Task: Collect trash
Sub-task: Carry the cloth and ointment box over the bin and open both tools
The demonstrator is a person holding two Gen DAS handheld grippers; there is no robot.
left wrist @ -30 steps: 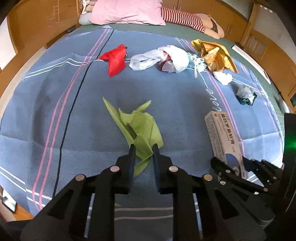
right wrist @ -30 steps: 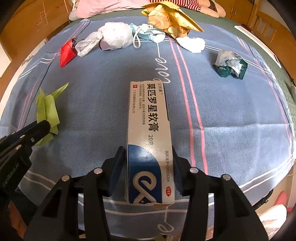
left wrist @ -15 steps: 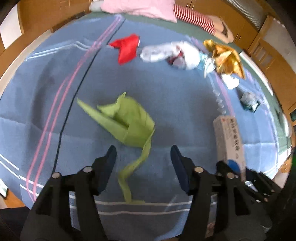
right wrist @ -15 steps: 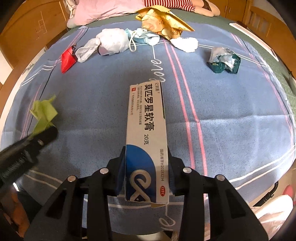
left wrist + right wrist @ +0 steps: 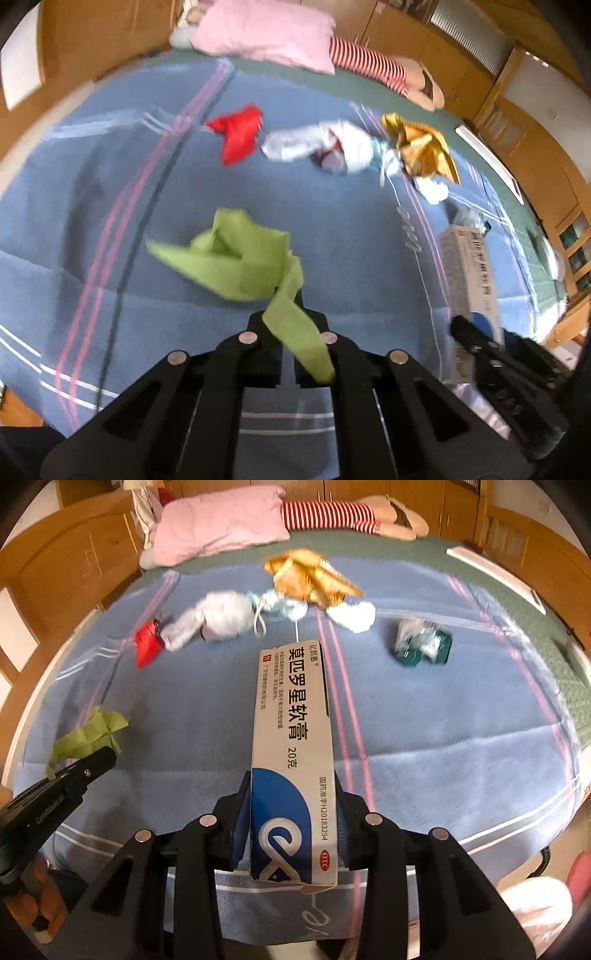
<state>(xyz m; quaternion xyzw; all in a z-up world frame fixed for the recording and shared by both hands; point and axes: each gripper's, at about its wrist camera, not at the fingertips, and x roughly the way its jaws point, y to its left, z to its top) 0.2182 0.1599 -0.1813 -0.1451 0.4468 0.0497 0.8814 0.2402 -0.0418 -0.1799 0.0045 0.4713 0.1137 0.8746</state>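
A crumpled green paper [image 5: 240, 262] hangs just above the blue blanket [image 5: 92, 229], and my left gripper [image 5: 288, 306] is shut on its trailing strip. The same paper [image 5: 88, 731] shows at the left gripper's tip [image 5: 99, 760] in the right wrist view. A long white and blue medicine box [image 5: 291, 709] is clamped by its near end in my right gripper [image 5: 291, 786] and held off the blanket, pointing away from me. In the left wrist view the box [image 5: 469, 266] stands at the right.
Further up the bed lie a red wrapper [image 5: 238, 136], a white plastic bag [image 5: 321, 146], gold foil [image 5: 421, 147], a white tissue [image 5: 434, 190] and a teal and silver wrapper [image 5: 421, 646]. A pink pillow [image 5: 266, 35] and a striped plush toy [image 5: 328, 515] sit at the head. Wooden bed rails run along both sides.
The left jaws opened wide, then shut on the green paper's strip, which now rises off the blanket. The right gripper has lifted the box higher.
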